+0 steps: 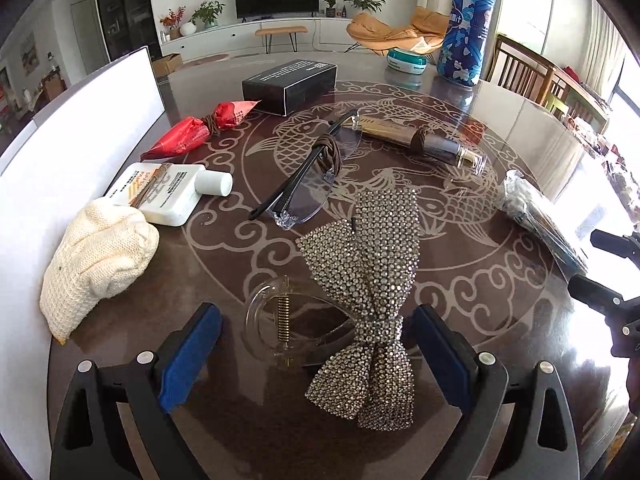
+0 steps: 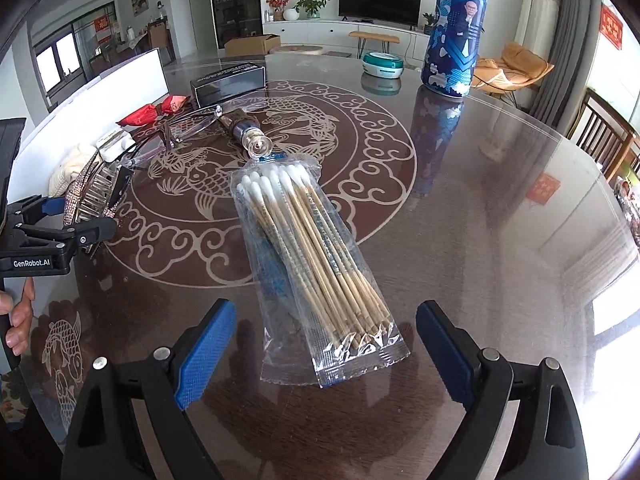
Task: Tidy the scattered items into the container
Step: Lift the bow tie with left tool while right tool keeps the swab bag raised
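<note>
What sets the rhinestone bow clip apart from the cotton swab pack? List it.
The bow clip is opaque and glittering; the swab pack is clear, showing wooden sticks with white tips. The bow clip flares into wings on a clear claw; the swab pack is a long flat sleeve. Shared: both lie ungripped on the table.

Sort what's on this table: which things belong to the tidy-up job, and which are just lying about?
Job:
rhinestone bow hair clip
cotton swab packet
glasses
red packet
white bottle
knitted cloth
glass vial
black box
white container

Lying about:
blue patterned canister
teal-lidded tub
</note>
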A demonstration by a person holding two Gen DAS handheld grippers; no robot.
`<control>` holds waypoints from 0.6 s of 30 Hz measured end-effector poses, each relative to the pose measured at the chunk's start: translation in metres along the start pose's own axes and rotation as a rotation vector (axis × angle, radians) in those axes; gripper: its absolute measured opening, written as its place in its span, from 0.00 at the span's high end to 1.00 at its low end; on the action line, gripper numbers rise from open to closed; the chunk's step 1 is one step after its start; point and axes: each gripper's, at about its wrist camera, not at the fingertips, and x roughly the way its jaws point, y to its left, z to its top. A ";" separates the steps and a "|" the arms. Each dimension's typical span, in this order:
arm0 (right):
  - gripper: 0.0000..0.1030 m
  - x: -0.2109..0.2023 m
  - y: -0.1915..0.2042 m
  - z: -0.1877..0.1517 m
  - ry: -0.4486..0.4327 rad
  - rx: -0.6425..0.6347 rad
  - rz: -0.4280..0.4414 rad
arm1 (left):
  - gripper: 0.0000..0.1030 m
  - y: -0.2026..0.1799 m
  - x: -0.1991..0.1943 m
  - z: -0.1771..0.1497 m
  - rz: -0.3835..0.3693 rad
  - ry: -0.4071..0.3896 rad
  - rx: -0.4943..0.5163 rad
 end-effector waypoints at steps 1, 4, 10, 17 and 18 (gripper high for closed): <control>0.11 0.002 -0.001 0.008 0.012 -0.019 0.002 | 0.07 -0.002 0.001 0.001 -0.009 0.001 0.010; 0.11 0.010 -0.007 0.034 0.052 -0.046 0.025 | 0.20 -0.011 -0.001 0.003 -0.023 -0.009 0.061; 0.30 0.042 0.002 0.058 0.178 -0.127 0.098 | 0.50 -0.017 -0.009 0.002 -0.053 0.001 0.096; 0.68 0.025 0.010 0.053 0.180 -0.142 0.095 | 0.51 -0.014 -0.030 -0.017 -0.105 -0.025 0.039; 0.68 0.018 0.010 0.051 0.168 -0.134 0.101 | 0.51 -0.014 -0.035 -0.019 -0.111 -0.034 0.032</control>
